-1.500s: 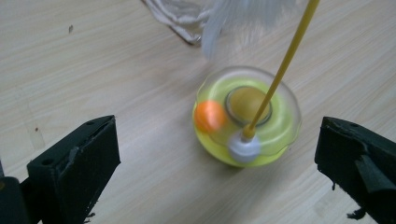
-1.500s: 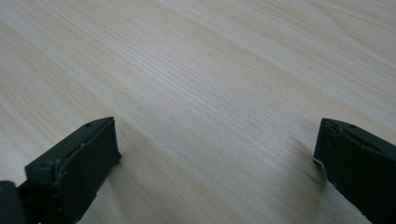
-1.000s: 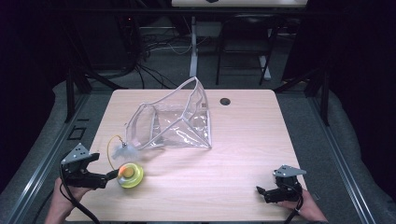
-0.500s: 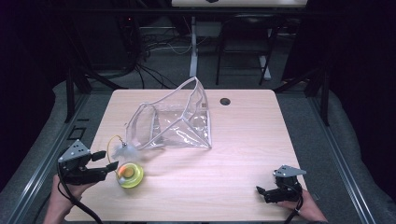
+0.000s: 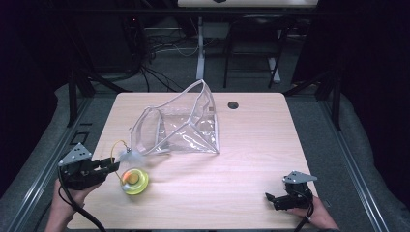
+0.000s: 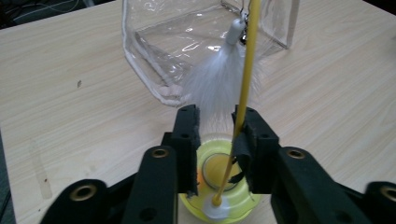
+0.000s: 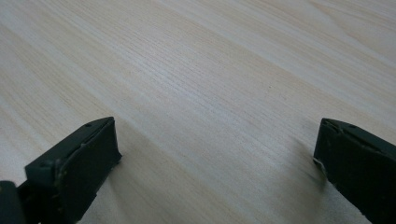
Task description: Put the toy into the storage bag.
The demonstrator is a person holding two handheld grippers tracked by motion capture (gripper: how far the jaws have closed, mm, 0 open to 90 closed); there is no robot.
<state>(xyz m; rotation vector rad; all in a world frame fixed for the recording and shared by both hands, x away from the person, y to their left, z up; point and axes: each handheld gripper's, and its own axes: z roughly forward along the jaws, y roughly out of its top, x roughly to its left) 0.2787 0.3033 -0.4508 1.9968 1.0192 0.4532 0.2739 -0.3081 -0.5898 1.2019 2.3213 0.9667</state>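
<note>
A yellow-green round toy base (image 5: 134, 181) with an orange centre sits near the table's front left. A thin yellow rod (image 6: 247, 60) rises from it and carries a white feather tassel (image 5: 129, 154). My left gripper (image 5: 113, 166) is just left of the base. Its jaws are a little apart in the left gripper view (image 6: 217, 114), with the rod standing in the gap against the right jaw and the base (image 6: 217, 170) below. A clear plastic bag (image 5: 179, 128) lies open at mid-table. My right gripper (image 5: 270, 198) rests at the front right, wide open over bare wood (image 7: 217, 135).
The light wooden table (image 5: 261, 145) has a small black round hole (image 5: 233, 104) near its far edge. Black frame rails run along both sides, and chairs and cables stand in the dark beyond the far edge. A person's hands hold both grippers at the front edge.
My left gripper has drawn back slightly to the left, away from the toy base. The feather tassel has shifted a little. The right gripper has stayed put.
</note>
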